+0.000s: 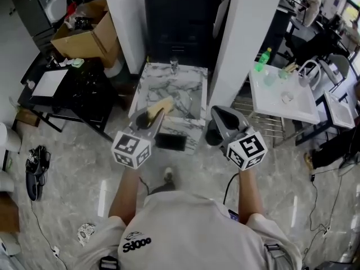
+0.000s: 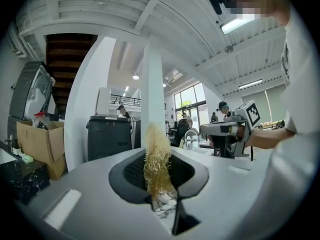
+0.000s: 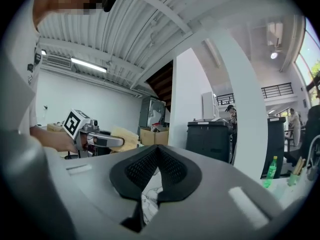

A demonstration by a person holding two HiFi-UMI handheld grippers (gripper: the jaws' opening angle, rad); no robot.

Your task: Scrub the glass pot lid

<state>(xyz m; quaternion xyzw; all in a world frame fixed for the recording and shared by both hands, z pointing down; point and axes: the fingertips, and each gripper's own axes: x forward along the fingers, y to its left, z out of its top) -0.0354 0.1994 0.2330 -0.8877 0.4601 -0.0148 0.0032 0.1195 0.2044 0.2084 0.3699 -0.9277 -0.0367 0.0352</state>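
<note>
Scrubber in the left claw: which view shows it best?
Left gripper view: the fibrous yellow scrubber stands clamped between the jaws, strands distinct. Head view shows it only as a tan wedge protruding from the left claw. Right gripper view shows it small, side-on.

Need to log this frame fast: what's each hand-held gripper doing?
Left hand-held gripper: closed on a golden-yellow fibrous scrub pad.
Right hand-held gripper: closed, nothing between its jaws.
</note>
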